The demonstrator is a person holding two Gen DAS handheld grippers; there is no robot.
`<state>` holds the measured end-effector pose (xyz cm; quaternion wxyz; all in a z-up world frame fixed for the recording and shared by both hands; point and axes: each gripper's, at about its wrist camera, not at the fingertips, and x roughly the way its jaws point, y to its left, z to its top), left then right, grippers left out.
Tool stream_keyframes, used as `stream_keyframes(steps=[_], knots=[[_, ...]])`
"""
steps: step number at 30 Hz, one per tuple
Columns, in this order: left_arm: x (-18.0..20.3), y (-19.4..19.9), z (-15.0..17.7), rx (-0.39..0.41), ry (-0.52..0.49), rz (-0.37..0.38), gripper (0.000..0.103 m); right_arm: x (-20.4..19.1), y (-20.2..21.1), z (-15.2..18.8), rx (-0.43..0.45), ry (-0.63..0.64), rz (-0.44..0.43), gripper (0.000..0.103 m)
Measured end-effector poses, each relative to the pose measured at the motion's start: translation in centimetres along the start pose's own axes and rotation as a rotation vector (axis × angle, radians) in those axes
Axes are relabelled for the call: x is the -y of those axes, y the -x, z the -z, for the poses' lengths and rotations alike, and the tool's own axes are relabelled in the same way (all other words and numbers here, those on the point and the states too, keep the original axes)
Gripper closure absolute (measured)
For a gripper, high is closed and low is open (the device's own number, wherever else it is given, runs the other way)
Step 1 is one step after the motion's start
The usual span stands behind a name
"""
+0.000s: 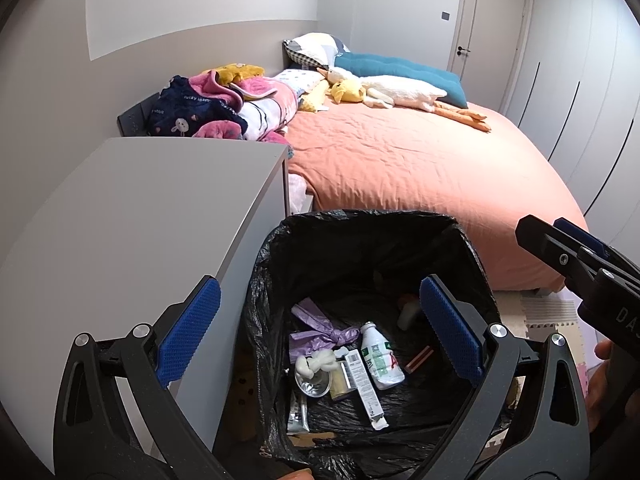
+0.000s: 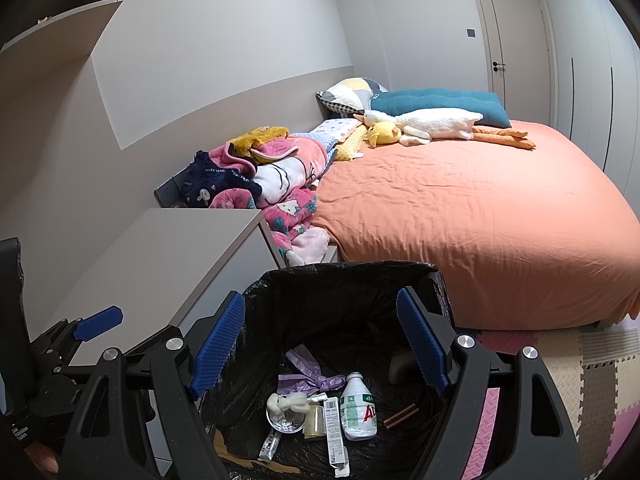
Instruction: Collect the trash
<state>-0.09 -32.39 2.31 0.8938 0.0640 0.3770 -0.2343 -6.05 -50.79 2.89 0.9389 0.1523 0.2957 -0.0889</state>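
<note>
Both jaws spread wide, gripping nothing: left gripper, right gripper. Below, lower centre of frame, black bin liner holding trash. Thin, soft, slippery film; likely light. Best pinched at bunched rim. Bench left.

Navy garment on the bed: white lettering "lucky"; bottle in the bin: large red "A".

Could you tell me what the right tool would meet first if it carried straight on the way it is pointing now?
Probably the trash inside the black-lined bin. The right tool is open, empty, and aimed down into it, toward the purple bag and white bottle; depth is hard to judge.
</note>
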Motion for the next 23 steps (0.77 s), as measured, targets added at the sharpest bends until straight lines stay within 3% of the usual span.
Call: stream_keyframes(steps=[23], knots=[[0.16,-0.99,0.33,-0.034,-0.01,-0.006,0.006,0.11,-0.29,0.29,-0.008,0.004,-0.003,0.024]])
